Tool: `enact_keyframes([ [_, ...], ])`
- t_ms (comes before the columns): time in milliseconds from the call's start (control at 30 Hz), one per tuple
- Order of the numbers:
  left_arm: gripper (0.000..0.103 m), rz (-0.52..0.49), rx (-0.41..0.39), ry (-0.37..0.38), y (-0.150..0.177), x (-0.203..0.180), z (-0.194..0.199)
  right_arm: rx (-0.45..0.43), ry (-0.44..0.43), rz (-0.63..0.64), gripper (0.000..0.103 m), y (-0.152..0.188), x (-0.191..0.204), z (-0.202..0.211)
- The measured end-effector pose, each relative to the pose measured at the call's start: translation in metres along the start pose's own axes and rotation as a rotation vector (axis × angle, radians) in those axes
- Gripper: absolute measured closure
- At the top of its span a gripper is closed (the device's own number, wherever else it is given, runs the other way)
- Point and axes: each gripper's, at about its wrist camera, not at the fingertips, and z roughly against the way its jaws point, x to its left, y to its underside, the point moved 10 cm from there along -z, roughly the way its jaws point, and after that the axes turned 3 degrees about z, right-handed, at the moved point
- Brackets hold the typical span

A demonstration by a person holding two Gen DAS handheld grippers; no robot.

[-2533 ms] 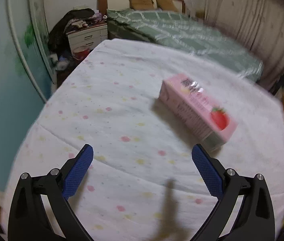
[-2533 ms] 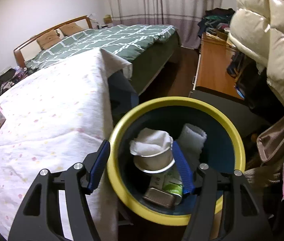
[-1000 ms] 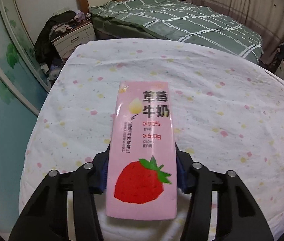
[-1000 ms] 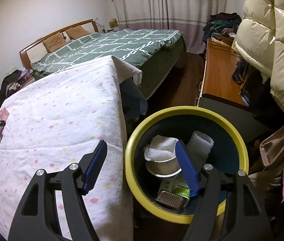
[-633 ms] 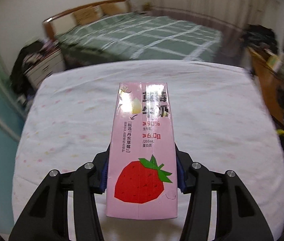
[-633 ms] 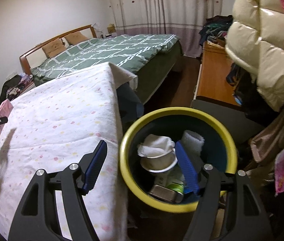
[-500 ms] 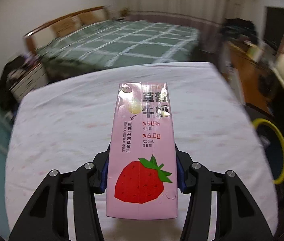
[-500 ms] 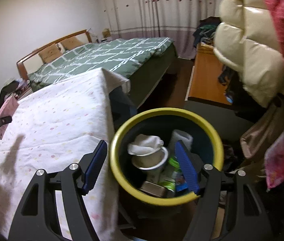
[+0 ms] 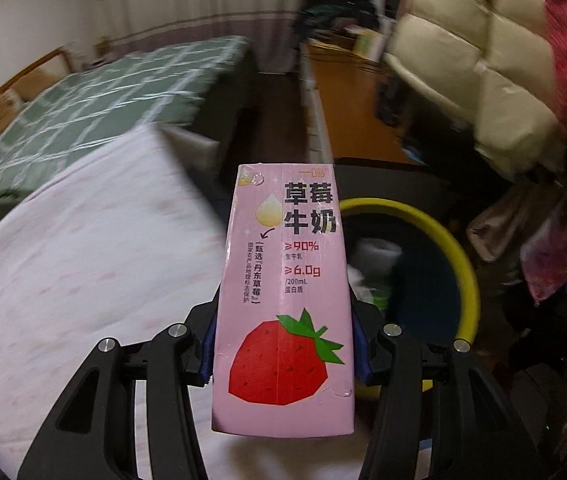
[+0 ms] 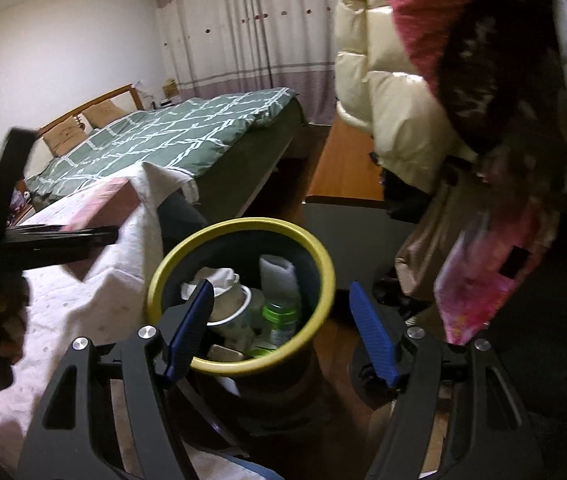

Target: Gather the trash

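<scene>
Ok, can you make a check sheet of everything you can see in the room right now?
Surface: white dotted bedspread, nothing lying on the part in view.
Job's things: pink strawberry milk carton; yellow-rimmed bin holding a paper cup, a green bottle and a white roll.
Clutter: puffy cream jacket, pink cloth.
Grippers: left claw shut on the carton, beside the bin; right claw open, empty, bin's near rim between its fingers.
Cables: nothing seen.
Surroundings: green checked bed, curtains, wooden desk.
</scene>
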Motion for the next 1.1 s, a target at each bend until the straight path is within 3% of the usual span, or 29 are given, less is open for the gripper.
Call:
enact_keyframes([
  [200,0.052,-0.058,0.051,0.044,0.0,-0.056,-0.042,-0.005,0.039,-0.001,0.035,0.003,-0.014,0.014],
  [233,0.047,-0.062,0.061,0.042,0.0,-0.057,-0.048,-0.006,0.042,-0.001,0.033,0.004,-0.015,0.016],
  [267,0.031,-0.067,0.072,0.037,0.001,-0.061,-0.052,-0.005,0.044,-0.001,0.033,0.004,-0.016,0.017],
  [300,0.025,-0.066,0.071,0.033,0.002,-0.058,-0.053,-0.003,0.044,-0.001,0.033,0.005,-0.015,0.019],
  [367,0.022,-0.052,0.045,0.023,0.004,-0.052,-0.04,-0.005,0.032,0.002,0.033,0.006,-0.01,0.022],
  [433,0.019,-0.027,0.013,0.027,0.009,-0.035,-0.012,-0.009,0.021,0.013,0.033,0.004,-0.003,0.022],
  [533,0.009,0.065,-0.107,0.034,0.021,0.005,0.061,-0.028,-0.029,0.034,0.033,0.001,0.018,0.031],
  [567,0.005,0.085,-0.164,0.004,0.027,0.021,0.089,-0.041,-0.052,0.047,0.031,-0.003,0.03,0.035],
  [667,0.005,0.147,-0.288,-0.093,0.057,0.07,0.162,-0.074,-0.108,0.082,0.027,-0.011,0.063,0.047],
  [867,0.005,0.356,-0.405,-0.267,0.138,0.171,0.271,-0.101,-0.21,0.174,0.024,-0.017,0.134,0.067],
  [1033,0.005,0.416,-0.447,-0.418,0.193,0.217,0.329,-0.144,-0.237,0.222,0.019,-0.019,0.174,0.094],
  [1100,0.005,0.427,-0.456,-0.447,0.211,0.226,0.343,-0.161,-0.242,0.228,0.016,-0.018,0.182,0.103],
])
